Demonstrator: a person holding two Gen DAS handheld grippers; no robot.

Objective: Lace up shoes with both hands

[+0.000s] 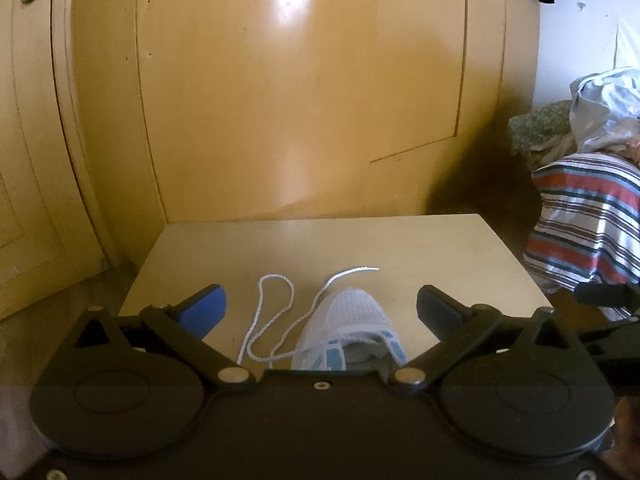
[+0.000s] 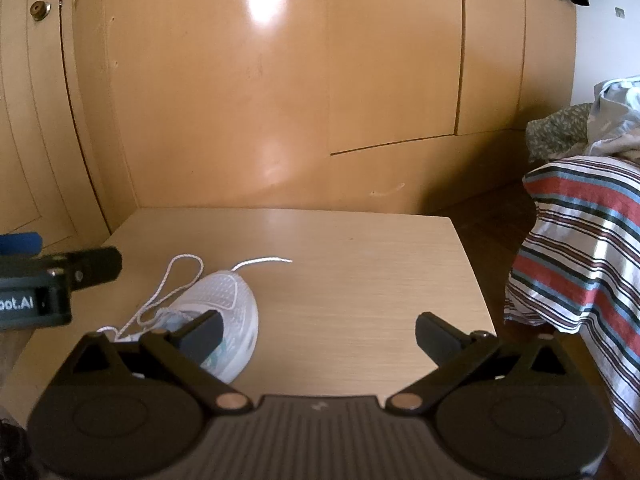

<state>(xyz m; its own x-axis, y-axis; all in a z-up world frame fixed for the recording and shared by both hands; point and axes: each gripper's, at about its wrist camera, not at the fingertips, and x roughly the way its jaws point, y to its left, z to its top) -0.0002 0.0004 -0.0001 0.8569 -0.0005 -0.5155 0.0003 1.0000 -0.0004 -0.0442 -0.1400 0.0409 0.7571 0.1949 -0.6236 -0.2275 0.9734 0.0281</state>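
While both tools (image 1: 320,304) (image 2: 318,332) gape empty, white mesh shoe (image 1: 352,320), twisted lace (image 1: 272,320) on woodgrain table (image 1: 440,248).

A striped cloth (image 2: 580,264) hangs beside the wooden table (image 2: 360,264).

Only "oot.AI" reads — partly cut off — on the left gripper (image 2: 60,276).

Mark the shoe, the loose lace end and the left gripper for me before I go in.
shoe (image 2: 228,292): right wrist view, on the white mesh toe.
loose lace end (image 1: 360,269): left wrist view, on the straight tail past the toe.
left gripper (image 1: 320,304): left wrist view, midway between its open jaws.
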